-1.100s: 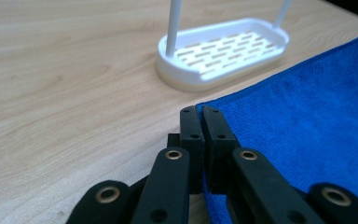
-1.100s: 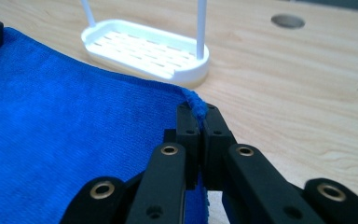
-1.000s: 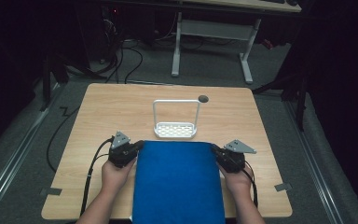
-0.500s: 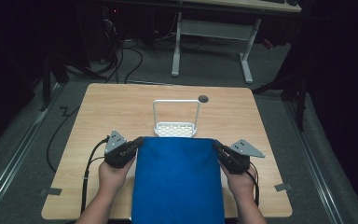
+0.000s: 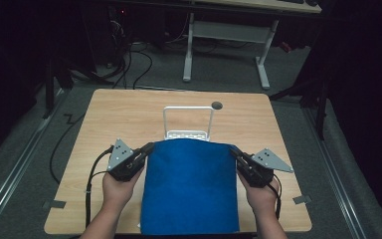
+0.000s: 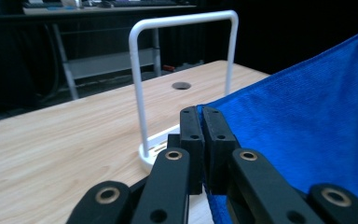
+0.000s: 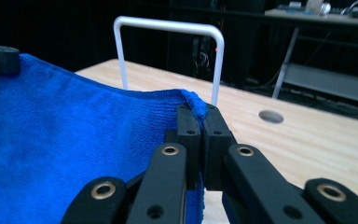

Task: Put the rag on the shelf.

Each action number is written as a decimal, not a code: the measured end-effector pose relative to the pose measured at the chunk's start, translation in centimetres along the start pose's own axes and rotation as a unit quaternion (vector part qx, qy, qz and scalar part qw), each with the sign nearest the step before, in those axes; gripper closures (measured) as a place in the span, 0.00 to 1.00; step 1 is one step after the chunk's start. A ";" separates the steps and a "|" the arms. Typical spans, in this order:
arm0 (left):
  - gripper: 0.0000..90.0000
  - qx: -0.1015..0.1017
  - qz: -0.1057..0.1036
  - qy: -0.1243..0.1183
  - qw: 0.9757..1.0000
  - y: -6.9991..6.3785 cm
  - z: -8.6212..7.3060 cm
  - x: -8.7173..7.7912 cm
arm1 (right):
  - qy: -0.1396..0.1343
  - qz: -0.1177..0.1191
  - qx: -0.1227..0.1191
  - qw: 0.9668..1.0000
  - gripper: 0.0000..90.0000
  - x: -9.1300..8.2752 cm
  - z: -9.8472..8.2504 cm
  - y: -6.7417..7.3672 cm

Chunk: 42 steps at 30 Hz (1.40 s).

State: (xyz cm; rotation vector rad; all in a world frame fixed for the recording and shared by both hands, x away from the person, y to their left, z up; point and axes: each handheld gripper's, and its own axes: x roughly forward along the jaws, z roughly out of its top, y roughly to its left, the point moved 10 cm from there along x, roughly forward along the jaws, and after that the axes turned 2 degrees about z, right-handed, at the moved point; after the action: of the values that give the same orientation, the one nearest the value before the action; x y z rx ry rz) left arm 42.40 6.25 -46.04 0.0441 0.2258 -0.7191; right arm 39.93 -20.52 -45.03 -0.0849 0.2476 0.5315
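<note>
blue terry cloth (image 5: 189, 186) between claws

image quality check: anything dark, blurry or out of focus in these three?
High view: wooden table lit, surroundings near black. Left gripper view: tongs and blue cloth sharp, background desk soft. Right gripper view: tongs sharp, white rack slightly soft, backdrop dark.

Left gripper (image 6: 202, 122) clamped on blue cloth (image 6: 307, 121) corner — white rack (image 6: 140, 93) just beyond, on wooden table (image 6: 51, 140).

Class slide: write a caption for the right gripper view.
Right gripper clamps a blue towel corner before a white rack.
</note>
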 end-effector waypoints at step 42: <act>0.99 0.008 0.014 -0.098 0.995 3.4 11.2 -1.9 | -0.074 -0.017 -0.012 0.997 0.99 0.6 11.0 -0.3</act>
State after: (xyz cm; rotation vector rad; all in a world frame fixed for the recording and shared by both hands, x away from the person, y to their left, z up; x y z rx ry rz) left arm 45.41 8.70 -34.82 -0.0079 0.0305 -0.6927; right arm 42.85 -18.89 -34.58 -0.0720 0.0947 0.5050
